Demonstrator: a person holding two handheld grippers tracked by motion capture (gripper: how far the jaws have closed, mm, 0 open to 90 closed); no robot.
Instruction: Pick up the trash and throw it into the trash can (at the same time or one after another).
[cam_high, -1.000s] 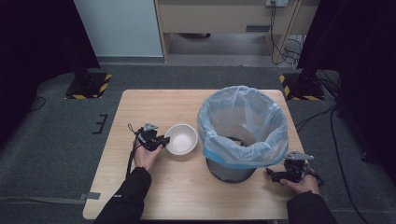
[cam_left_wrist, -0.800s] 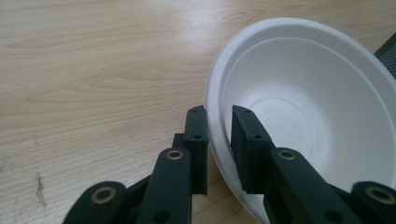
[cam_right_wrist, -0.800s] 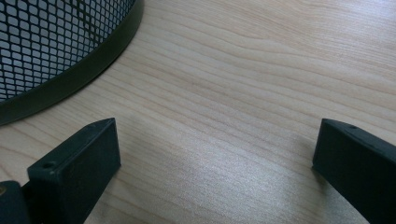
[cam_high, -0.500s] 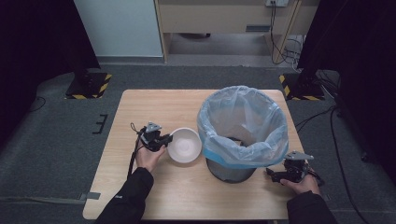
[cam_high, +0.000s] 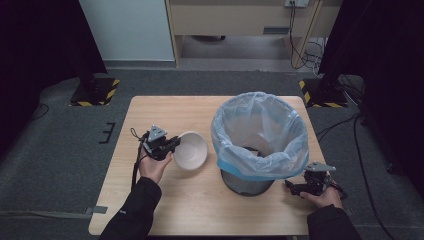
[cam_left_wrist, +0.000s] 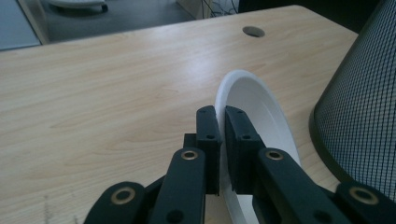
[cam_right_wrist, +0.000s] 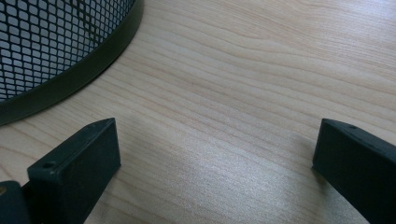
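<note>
A white bowl (cam_high: 191, 150) sits left of centre on the wooden table (cam_high: 170, 112). My left gripper (cam_high: 174, 144) is shut on the bowl's left rim, and the bowl (cam_left_wrist: 261, 109) rises between the two black jaws of that gripper (cam_left_wrist: 223, 135) in the left gripper view. A black mesh bin (cam_high: 247, 179) lined with a pale blue bag (cam_high: 260, 131) stands right of the bowl. By the bin's base, at the table's right front corner, my right gripper (cam_high: 294, 188) rests open; its own camera shows the gripper (cam_right_wrist: 215, 158) with bare wood between the jaws.
The bin's mesh wall (cam_left_wrist: 364, 116) is close to the right of the bowl. The bin's base rim (cam_right_wrist: 74, 70) lies just left of my right gripper. A cable hole (cam_left_wrist: 253, 31) is in the tabletop farther off. Dark floor surrounds the table.
The left gripper and the bowl have shifted slightly toward the front of the table. The right gripper has stayed put.
</note>
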